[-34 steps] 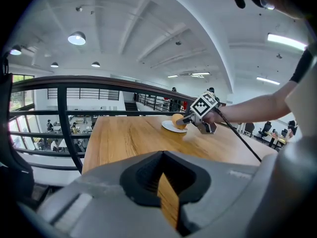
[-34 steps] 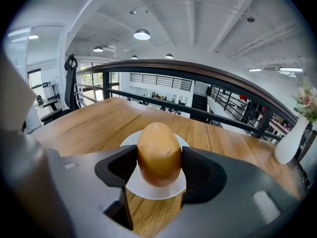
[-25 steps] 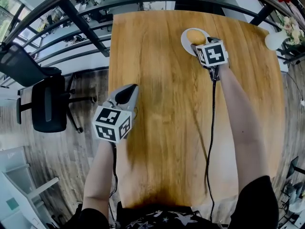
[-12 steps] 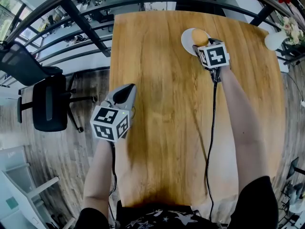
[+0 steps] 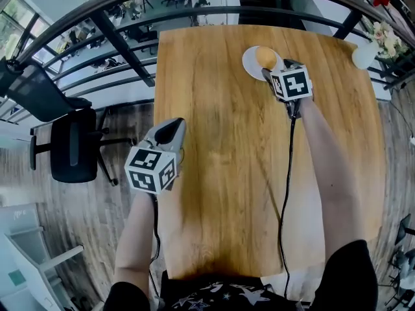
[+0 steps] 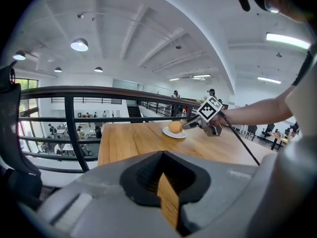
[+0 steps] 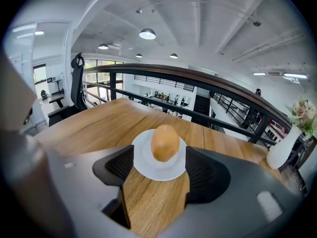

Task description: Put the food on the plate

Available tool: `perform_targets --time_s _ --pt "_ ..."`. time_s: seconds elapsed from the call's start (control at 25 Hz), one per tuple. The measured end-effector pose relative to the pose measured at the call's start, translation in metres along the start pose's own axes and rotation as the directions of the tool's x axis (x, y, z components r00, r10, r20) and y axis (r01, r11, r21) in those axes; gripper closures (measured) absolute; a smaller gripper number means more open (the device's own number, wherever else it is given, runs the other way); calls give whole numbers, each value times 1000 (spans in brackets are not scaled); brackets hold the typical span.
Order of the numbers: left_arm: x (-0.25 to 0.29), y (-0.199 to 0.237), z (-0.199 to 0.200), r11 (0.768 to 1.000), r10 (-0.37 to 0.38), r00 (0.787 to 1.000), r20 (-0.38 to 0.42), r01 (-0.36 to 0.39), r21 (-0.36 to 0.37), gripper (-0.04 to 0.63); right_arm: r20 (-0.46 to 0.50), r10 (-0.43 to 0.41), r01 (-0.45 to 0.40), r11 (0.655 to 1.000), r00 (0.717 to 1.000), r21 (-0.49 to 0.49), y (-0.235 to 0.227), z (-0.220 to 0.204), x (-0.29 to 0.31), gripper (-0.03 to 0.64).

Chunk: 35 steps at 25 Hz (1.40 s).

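An oval golden-brown food item (image 5: 265,57) rests on a small white plate (image 5: 249,62) at the far end of the wooden table (image 5: 220,173). My right gripper (image 5: 269,75) is just in front of the plate, open, with nothing between its jaws. In the right gripper view the food (image 7: 165,143) sits on the plate (image 7: 148,170) just beyond the right gripper (image 7: 158,163). My left gripper (image 5: 170,129) hovers at the table's left edge, shut and empty. The left gripper view shows the left gripper (image 6: 167,185), with the food (image 6: 175,127) and the right gripper (image 6: 190,124) far off.
A white vase with flowers (image 5: 363,56) stands at the table's far right corner, seen also in the right gripper view as the vase (image 7: 280,152). A dark railing (image 5: 194,8) runs behind the table's far edge. An office chair (image 5: 71,144) stands on the floor to the left.
The right gripper has drawn back a little from the food, which stays on the plate. The left gripper has barely moved. The head view has shifted slightly.
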<state>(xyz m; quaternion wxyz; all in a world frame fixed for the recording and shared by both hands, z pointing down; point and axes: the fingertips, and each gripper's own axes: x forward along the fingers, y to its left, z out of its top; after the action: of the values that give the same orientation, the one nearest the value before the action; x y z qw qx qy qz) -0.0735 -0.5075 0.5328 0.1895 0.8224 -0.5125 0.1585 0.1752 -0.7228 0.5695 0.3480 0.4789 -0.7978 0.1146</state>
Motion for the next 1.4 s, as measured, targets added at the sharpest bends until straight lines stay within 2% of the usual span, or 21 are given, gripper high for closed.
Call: perform_targets --time_s 0.36,0.52,0.68,0.96,1.16,1.4 --pt "-50 -17 15 1000 -13 999 49 13 4 594 99 27 -29 1000 995 11 32 20 -76 287" --pt "-72 -31 17 999 -37 997 62 36 14 594 138 32 -34 999 990 12 51 23 -117 296" --pt "-107 -47 20 997 -76 994 83 75 12 594 165 33 -43 997 986 57 75 18 -163 322" --pt "-151 -53 15 993 -118 987 107 117 8 594 194 -18 1 996 981 87 101 4 -215 344" --pt "-193 -46 2 991 -130 985 115 134 -28 594 208 -46 25 995 977 99 126 -2 -255 362" --pt "-232 -46 -18 985 -168 981 96 171 -25 594 240 -72 30 985 968 172 160 -8 -298 379"
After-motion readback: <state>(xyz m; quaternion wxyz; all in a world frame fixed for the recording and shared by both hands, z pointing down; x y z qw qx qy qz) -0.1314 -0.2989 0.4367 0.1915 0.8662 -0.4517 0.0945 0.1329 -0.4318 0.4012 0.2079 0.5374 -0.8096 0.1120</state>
